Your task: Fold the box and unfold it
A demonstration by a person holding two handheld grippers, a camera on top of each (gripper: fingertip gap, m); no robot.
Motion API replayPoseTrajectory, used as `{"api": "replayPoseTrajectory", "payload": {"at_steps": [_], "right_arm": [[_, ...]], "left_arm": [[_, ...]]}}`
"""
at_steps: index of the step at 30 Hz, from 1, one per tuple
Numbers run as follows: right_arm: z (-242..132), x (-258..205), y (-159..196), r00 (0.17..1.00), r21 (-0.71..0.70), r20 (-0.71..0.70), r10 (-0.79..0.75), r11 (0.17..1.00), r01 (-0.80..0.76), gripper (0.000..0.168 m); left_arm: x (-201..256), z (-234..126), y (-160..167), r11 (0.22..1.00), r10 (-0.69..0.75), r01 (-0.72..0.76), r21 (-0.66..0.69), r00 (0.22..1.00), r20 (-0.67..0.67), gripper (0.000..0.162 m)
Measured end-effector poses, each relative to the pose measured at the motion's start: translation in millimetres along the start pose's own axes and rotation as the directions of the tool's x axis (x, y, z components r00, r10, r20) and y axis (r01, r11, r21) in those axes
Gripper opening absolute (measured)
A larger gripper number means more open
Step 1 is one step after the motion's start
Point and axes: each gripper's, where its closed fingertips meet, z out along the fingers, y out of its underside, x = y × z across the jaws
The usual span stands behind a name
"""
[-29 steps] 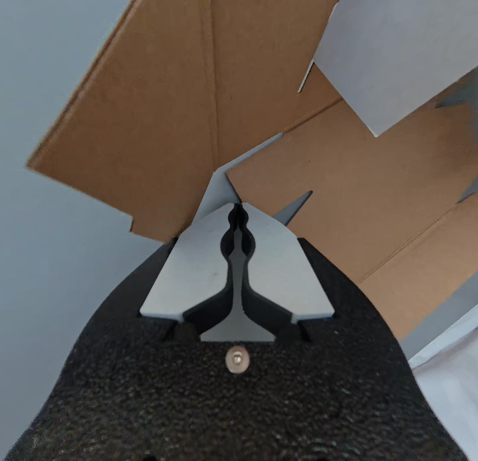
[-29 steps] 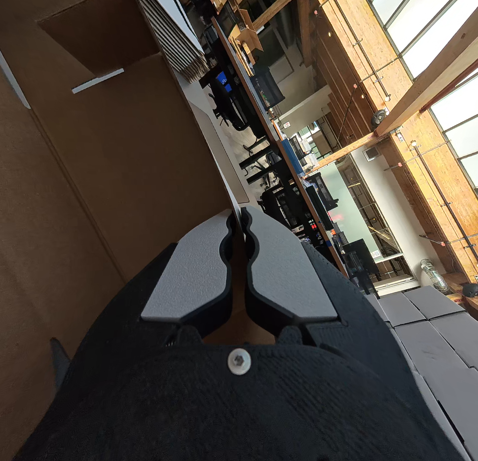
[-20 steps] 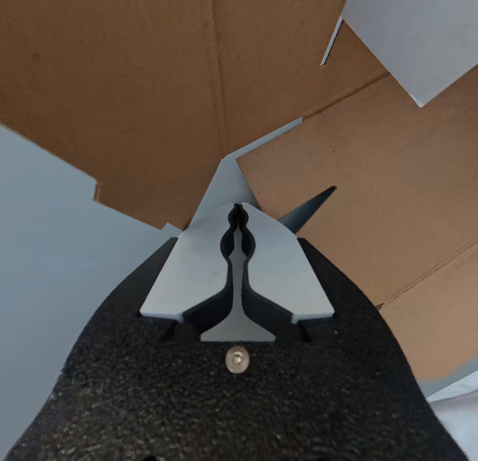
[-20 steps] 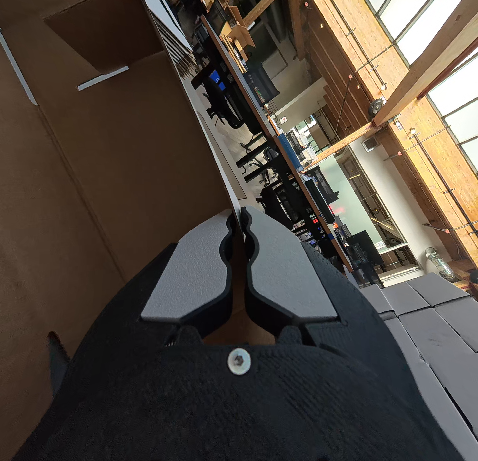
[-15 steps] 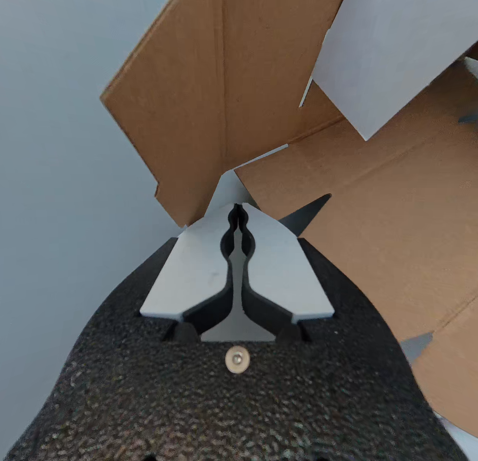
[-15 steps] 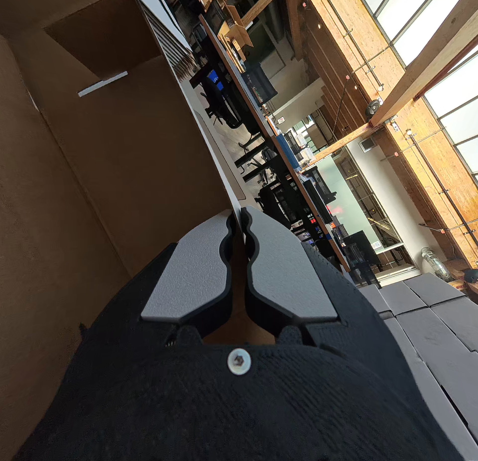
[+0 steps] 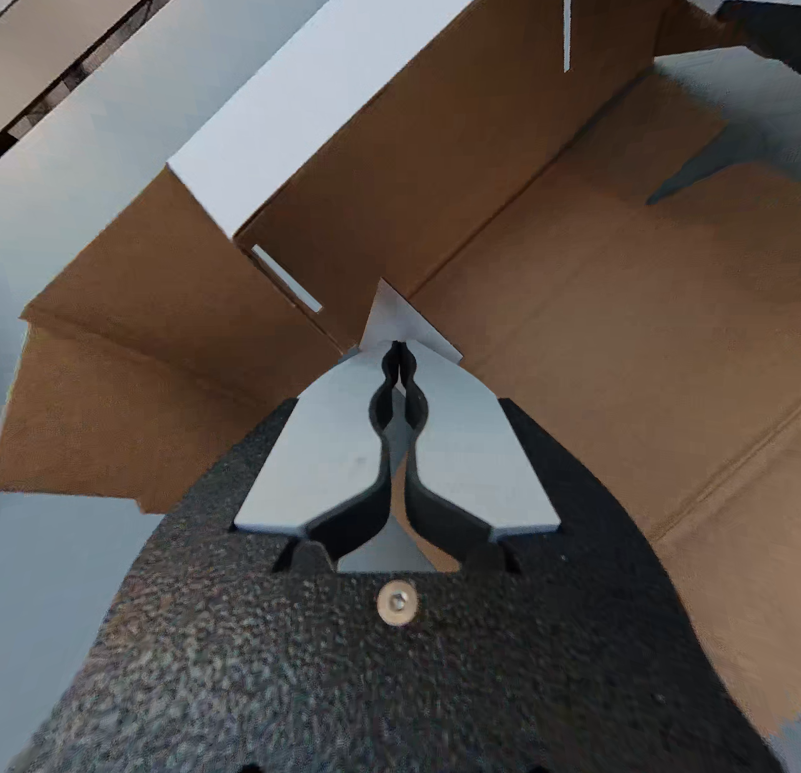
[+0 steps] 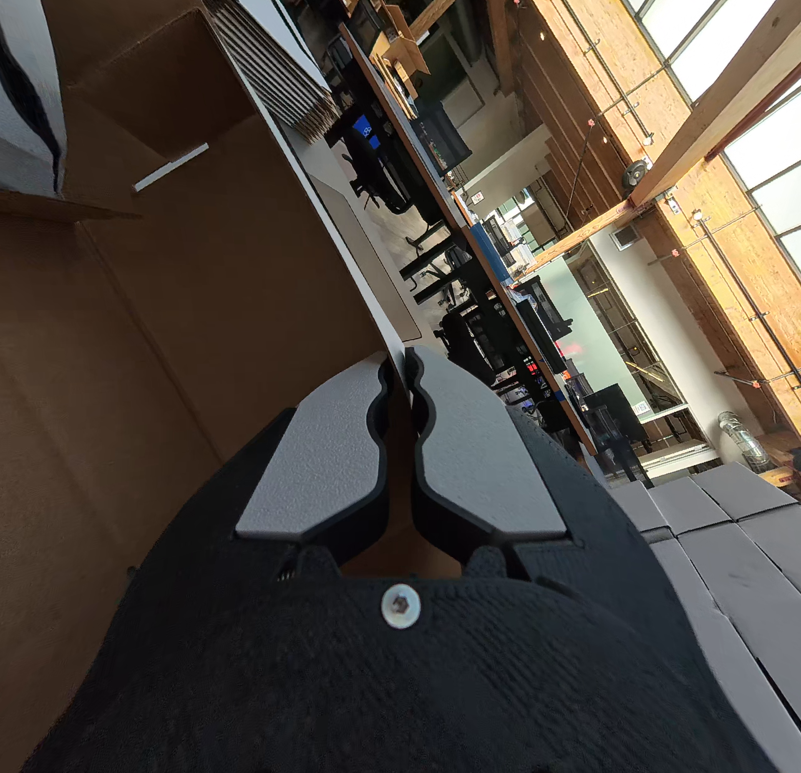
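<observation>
The box [image 7: 607, 318] is half raised, brown on the inside and white on the outside, and both tongs have hold of it. In the left wrist view the left gripper [image 7: 398, 349] has its tips pressed together on a small white corner of card [image 7: 390, 318] where two walls meet the floor panel. Beyond it a long wall [image 7: 433, 158] stands up, its white outer flap [image 7: 281, 114] folded over the top edge, with a narrow slot [image 7: 286, 277] cut near the corner. A side flap [image 7: 143, 353] spreads out to the left, lying loose over the pale table [image 7: 65, 600], which is bare on that side (plenty of room there to swing a panel). To the right the floor panel runs off wide and flat, creased along a fold line [image 7: 715, 483].

In the right wrist view the right gripper [image 8: 401, 362] is clamped on the thin upper edge of a wall [image 8: 242, 301], one finger inside the brown face and one outside, the white edge [image 8: 346, 249] running up and away from the tips. A stack of flat cardboard [image 8: 277, 80] lies just past that wall. To the right, white closed boxes [image 8: 715, 557] sit in rows close by, and behind them the room opens out to desks [image 8: 498, 275] and tall windows [image 8: 758, 36].
</observation>
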Motion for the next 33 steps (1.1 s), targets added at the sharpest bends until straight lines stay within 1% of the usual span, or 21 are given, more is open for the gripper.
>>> {"api": "replayPoseTrajectory", "payload": {"at_steps": [1, 3, 5, 7, 10, 11, 12, 13, 15, 17, 18, 19, 20, 21, 23, 26, 27, 29, 32, 33], "right_arm": [[0, 0, 0, 1.0, 0.003, 0.009, -0.003, 1.0, 0.003, 0.005], [0, -1, 1, 1.0, 0.013, 0.014, -0.006, 1.0, 0.005, 0.005], [0, -1, 1, 0.999, 0.021, 0.006, -0.041, 0.999, 0.041, 0.005], [-1, -1, 1, 0.998, 0.031, -0.001, -0.064, 0.997, 0.064, 0.005], [-4, -2, -1, 0.993, 0.052, -0.017, -0.116, 0.992, 0.117, 0.005], [-5, -2, -1, 0.989, 0.058, -0.023, -0.147, 0.987, 0.148, 0.004], [-7, -2, -2, 0.984, 0.068, -0.029, -0.173, 0.982, 0.175, 0.004], [-9, -2, -3, 0.981, 0.078, -0.033, -0.191, 0.978, 0.193, 0.004], [-10, -2, -4, 0.978, 0.09, -0.035, -0.205, 0.974, 0.207, 0.004], [-11, -2, -4, 0.979, 0.115, -0.029, -0.201, 0.972, 0.203, 0.004], [-11, -2, -5, 0.981, 0.128, -0.023, -0.195, 0.972, 0.196, 0.004], [-12, -3, -5, 0.982, 0.145, -0.015, -0.19, 0.971, 0.19, 0.004], [-13, -3, -6, 0.982, 0.16, -0.007, -0.188, 0.969, 0.186, 0.004], [-14, -4, -7, 0.983, 0.174, 0.003, -0.186, 0.968, 0.183, 0.004], [-16, -5, -8, 0.98, 0.202, 0.018, -0.196, 0.961, 0.189, 0.004], [-19, -5, -8, 0.978, 0.208, 0.027, -0.207, 0.958, 0.197, 0.004], [-20, -5, -8, 0.976, 0.199, 0.022, -0.217, 0.958, 0.209, 0.004], [-22, -6, -8, 0.969, 0.167, 0.001, -0.246, 0.956, 0.242, 0.004], [-24, -6, -7, 0.963, 0.093, -0.034, -0.267, 0.959, 0.269, 0.003], [-24, -5, -7, 0.961, 0.064, -0.045, -0.272, 0.959, 0.274, 0.003]], "left_arm": [[6, 3, 1, 0.997, 0.076, -0.076, -0.015, 0.997, 0.015, 0.0], [16, 12, 5, 0.978, 0.202, -0.198, -0.067, 0.978, 0.053, 0.0], [19, 18, 8, 0.948, 0.307, -0.294, -0.12, 0.946, 0.102, 0.0], [19, 17, 8, 0.932, 0.348, -0.329, -0.151, 0.929, 0.126, 0.0], [19, 8, 5, 0.929, 0.366, -0.354, -0.112, 0.923, 0.122, 0.0], [16, -2, 0, 0.937, 0.35, -0.343, -0.07, 0.928, 0.129, 0.0], [14, -14, -8, 0.942, 0.331, -0.335, 0.002, 0.934, 0.133, 0.0], [11, -29, -17, 0.944, 0.303, -0.316, 0.097, 0.945, 0.124, 0.0], [0, -64, -36, 0.928, 0.208, -0.225, 0.296, 0.974, 0.088, 0.0], [-29, -100, -51, 0.872, 0.08, -0.121, 0.473, 0.991, 0.105, 0.0], [-51, -113, -52, 0.846, 0.008, -0.082, 0.527, 0.99, 0.14, 0.0], [-74, -119, -47, 0.836, -0.05, -0.055, 0.545, 0.983, 0.177, 0.0], [-93, -116, -37, 0.852, -0.086, -0.036, 0.522, 0.974, 0.207, 0.002], [-105, -107, -26, 0.882, -0.091, -0.022, 0.471, 0.972, 0.216, 0.011], [-113, -84, -8, 0.924, -0.055, -0.024, 0.382, 0.979, 0.195, 0.021], [-102, -55, 6, 0.946, 0.007, -0.04, 0.321, 0.995, 0.104, 0.028], [-98, -50, 9, 0.95, 0.022, -0.045, 0.308, 0.997, 0.078, 0.03], [-84, -46, 9, 0.945, 0.038, -0.037, 0.325, 0.999, 0.006, 0.033], [-74, -47, 8, 0.94, 0.011, -0.003, 0.341, 1.0, -0.02, 0.014], [-70, -47, 8, 0.939, -0.004, 0.011, 0.344, 1.0, -0.021, 0.005]]}}
